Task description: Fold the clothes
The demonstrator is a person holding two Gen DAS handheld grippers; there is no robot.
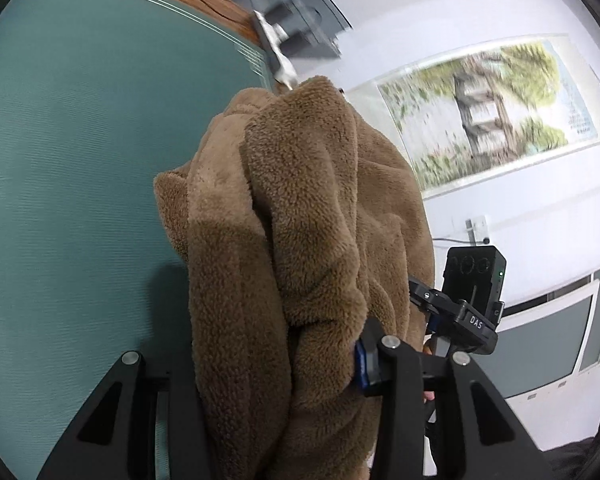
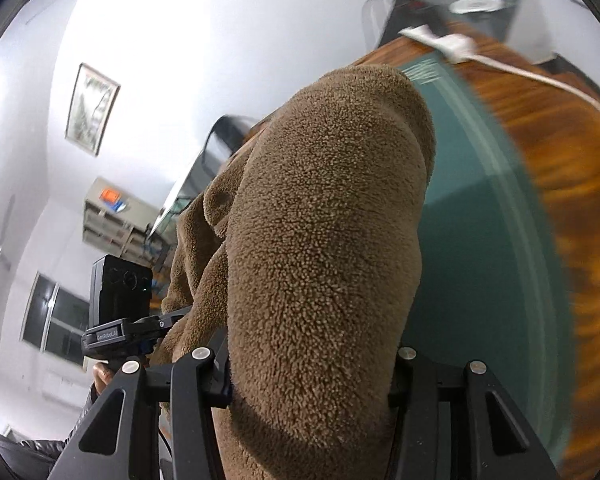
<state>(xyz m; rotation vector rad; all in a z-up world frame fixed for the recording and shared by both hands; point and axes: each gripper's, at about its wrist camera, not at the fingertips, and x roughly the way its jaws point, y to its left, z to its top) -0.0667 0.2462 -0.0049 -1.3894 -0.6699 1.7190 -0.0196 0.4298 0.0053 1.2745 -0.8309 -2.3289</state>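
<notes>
brown fleece garment (image 1: 300, 240), hanging lengthwise, bunched

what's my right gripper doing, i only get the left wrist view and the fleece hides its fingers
Observer: The right gripper is shut on the brown fleece, which bulges up between its fingers.
Operator: can you see my left one from there
Observer: Yes, the left gripper shows at the left edge, one finger reaching into the fleece, with a hand below it.
</notes>
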